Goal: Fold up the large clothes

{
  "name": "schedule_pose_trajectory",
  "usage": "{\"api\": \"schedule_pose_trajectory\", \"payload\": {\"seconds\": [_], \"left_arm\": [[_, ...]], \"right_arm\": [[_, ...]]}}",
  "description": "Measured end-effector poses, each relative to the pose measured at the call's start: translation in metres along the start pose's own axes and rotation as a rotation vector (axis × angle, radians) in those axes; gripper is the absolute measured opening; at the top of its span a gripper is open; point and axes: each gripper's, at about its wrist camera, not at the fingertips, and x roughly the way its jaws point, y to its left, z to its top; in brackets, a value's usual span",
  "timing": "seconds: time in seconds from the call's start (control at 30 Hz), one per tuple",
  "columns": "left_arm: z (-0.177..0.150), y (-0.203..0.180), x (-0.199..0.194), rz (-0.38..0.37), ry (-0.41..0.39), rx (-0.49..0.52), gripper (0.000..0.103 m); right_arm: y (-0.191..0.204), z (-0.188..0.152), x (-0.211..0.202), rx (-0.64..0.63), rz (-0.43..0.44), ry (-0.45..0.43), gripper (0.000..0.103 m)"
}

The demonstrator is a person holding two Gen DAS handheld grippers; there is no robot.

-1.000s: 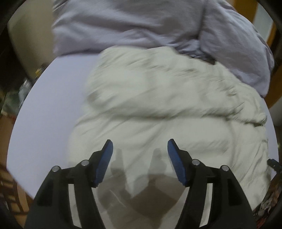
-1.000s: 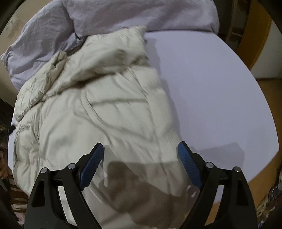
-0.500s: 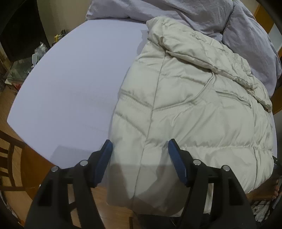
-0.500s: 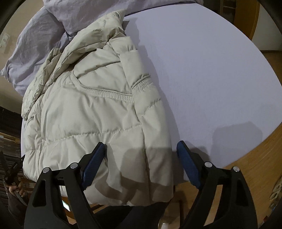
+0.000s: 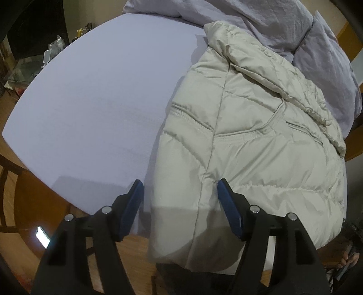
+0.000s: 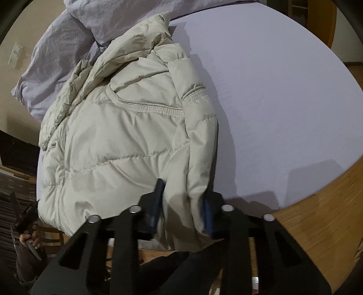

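a cream puffer jacket lies partly folded; its hem is being pinched by the closing right gripper, while the left gripper is held wide; further folds are judged to remain.

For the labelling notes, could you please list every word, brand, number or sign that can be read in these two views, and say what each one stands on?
None: no readable text in either view.
Cream puffer jacket: no label, logo or tag shows.
Lavender bed sheet and grey duvet: plain.
Lit screen on the floor at lower left: glowing, too small and blurred to read.
Clutter beyond the bed's far edge: too small to read.
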Motion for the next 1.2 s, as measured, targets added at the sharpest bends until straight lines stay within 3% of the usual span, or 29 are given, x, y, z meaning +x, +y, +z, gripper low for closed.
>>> {"api": "schedule_pose_trajectory", "payload": {"seconds": [0.07,0.13,0.33,0.53,0.7,0.87,1.2], "left_arm": [[-0.003,-0.002,-0.001,-0.009,-0.001,0.010,0.062],[-0.005,-0.002,-0.002,-0.044,0.005,0.021,0.043],[0.000,-0.007,-0.009,-0.120,0.015,0.035,0.013],[0.018,-0.010,-0.032,-0.177,-0.005,0.088,0.008],[0.054,-0.019,-0.057,-0.218,-0.068,0.132,0.008],[0.098,-0.038,-0.070,-0.246,-0.137,0.158,0.008],[0.191,-0.077,-0.066,-0.194,-0.240,0.147,0.008]], "right_arm": [[0.003,0.002,0.001,0.010,0.009,-0.010,0.017],[0.005,0.004,-0.002,0.026,0.016,-0.025,0.014],[0.014,0.012,-0.015,0.047,0.004,-0.086,0.010],[0.036,0.025,-0.040,0.065,0.006,-0.206,0.010],[0.060,0.043,-0.057,0.040,-0.002,-0.287,0.010],[0.078,0.081,-0.066,0.024,-0.005,-0.346,0.010],[0.108,0.187,-0.052,-0.044,-0.001,-0.405,0.010]]}}
